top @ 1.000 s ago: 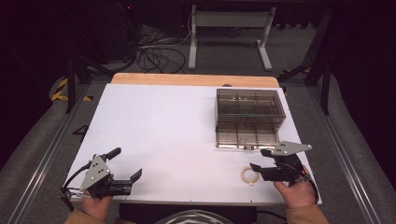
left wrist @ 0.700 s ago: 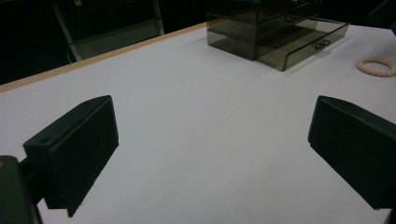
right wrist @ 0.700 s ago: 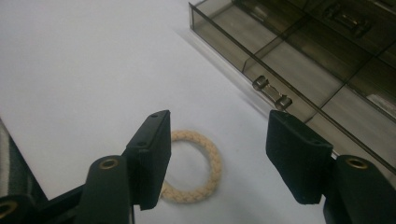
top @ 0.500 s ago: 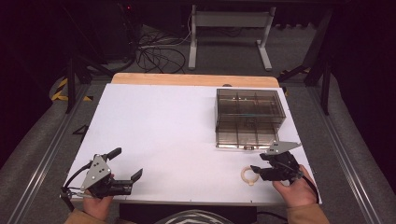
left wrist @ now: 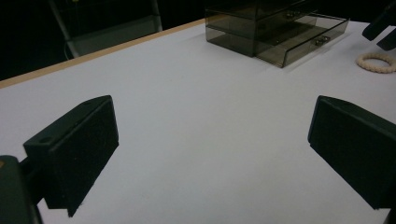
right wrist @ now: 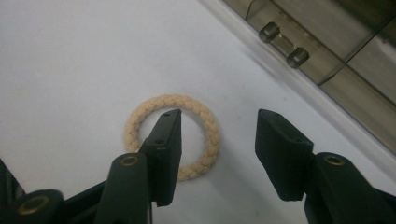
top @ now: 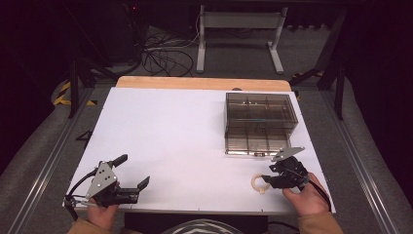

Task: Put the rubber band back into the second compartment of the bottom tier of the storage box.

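A beige braided rope ring [top: 258, 184] lies flat on the white table near its front right edge. My right gripper [top: 267, 178] hovers low over it, open. In the right gripper view one jaw sits over the hole of the ring [right wrist: 209, 135] and the other stands outside its right rim, so my right gripper [right wrist: 219, 117] straddles that side of the braid. My left gripper [top: 131, 171] rests at the front left, wide open on nothing. The left gripper view has my left gripper [left wrist: 212, 116] over bare table and the ring [left wrist: 377, 62] far off.
A smoky clear drawer box [top: 260, 122] stands at the back right, its bottom drawer [right wrist: 327, 56] pulled out toward the ring, two small knobs on its front. The white table [top: 170, 136] ends in a wooden strip at the back.
My right gripper has edged left and down onto the ring. The left gripper has stayed put.
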Available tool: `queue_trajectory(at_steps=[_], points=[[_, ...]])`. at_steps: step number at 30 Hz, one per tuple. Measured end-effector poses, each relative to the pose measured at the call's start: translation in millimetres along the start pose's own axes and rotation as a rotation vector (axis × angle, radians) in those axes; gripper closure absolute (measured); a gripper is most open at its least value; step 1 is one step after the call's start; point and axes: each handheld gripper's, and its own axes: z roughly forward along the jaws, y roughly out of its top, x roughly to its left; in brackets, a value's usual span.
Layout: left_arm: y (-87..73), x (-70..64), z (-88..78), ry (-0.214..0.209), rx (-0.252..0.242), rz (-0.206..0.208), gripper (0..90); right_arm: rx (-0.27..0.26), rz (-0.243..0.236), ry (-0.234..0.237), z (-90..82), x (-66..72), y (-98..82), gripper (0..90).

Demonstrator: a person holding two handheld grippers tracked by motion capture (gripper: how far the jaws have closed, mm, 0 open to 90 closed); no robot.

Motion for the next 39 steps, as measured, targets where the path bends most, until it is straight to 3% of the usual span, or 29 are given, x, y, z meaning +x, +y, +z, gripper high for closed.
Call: queue_trajectory(at_steps=[2, 11, 19, 39], points=[[0.0, 0.3, -0.2, 0.001, 0.002, 0.001, 2.4, 0.028, -0.003, 0.007, 4.4, 0.9, 1.1, 57.6], [0.0, 0.3, -0.5, 0.001, 0.002, 0.001, 2.4, 0.058, -0.012, 0.013, 9.0, 3.6, 3.4, 69.1], [0.0, 0.2, -0.7, 0.001, -0.001, 0.0, 2.4, 0.073, -0.016, -0.017, 13.8, 6.9, 4.8, 82.9], [0.2, 0.6, -1.7, 0.002, -0.005, 0.006, 2.4, 0.048, -0.012, -0.034, 11.7, 8.1, 4.7, 85.8]])
